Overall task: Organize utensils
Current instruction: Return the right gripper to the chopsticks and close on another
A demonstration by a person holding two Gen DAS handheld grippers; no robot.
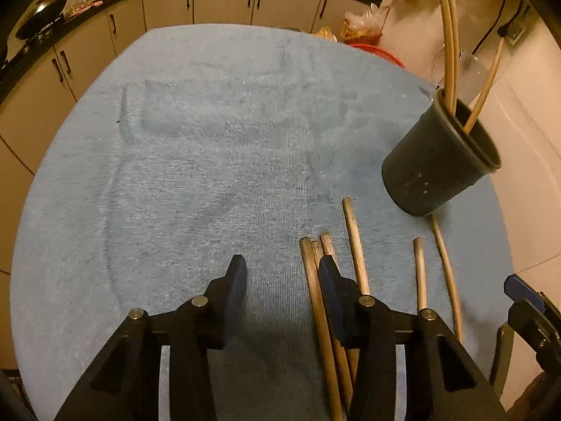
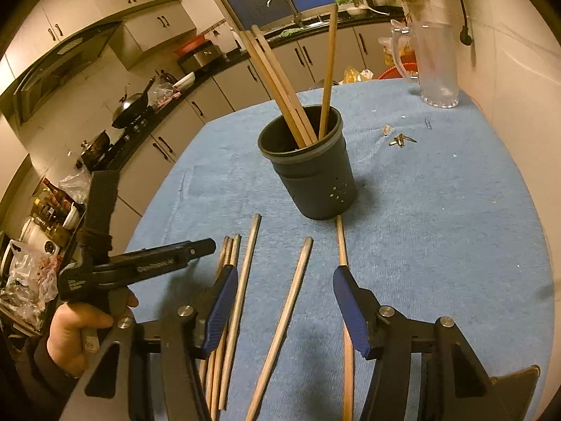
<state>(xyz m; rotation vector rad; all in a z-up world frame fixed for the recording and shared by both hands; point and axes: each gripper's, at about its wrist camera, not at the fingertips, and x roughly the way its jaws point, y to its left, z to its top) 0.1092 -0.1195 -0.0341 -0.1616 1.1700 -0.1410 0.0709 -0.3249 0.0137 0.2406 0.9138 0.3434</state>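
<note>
Both claws are hanging low over the blue terry-cloth worktop [image 2: 438, 245], pointing steeply down at the loose chopsticks. The left claw [image 1: 282, 273] is released, nothing pinched; a bundle of three wooden chopsticks [image 1: 317, 280] is lying just inside and under its right finger, so the gap is sitting mostly over bare cloth. The right claw [image 2: 285, 298] is likewise released, straddling one single pale wooden chopstick [image 2: 287, 301], with another thin stick [image 2: 342, 245] just beside its right finger and running ahead to the foot of the dark round plastic utensil cup [image 2: 312, 179]. That cup, already holding upright chopsticks [image 2: 287, 87], is standing ahead of the right claw and ahead-right of the left. Judgement: pick-up step for both hands. The left claw is needing a sideways shift toward its right to centre on the bundle; the right is looking well centred. Sticks are thin and round, likely rolling on the cloth nap, so pads should be closing low, near mid-length, square across the stick.
</note>
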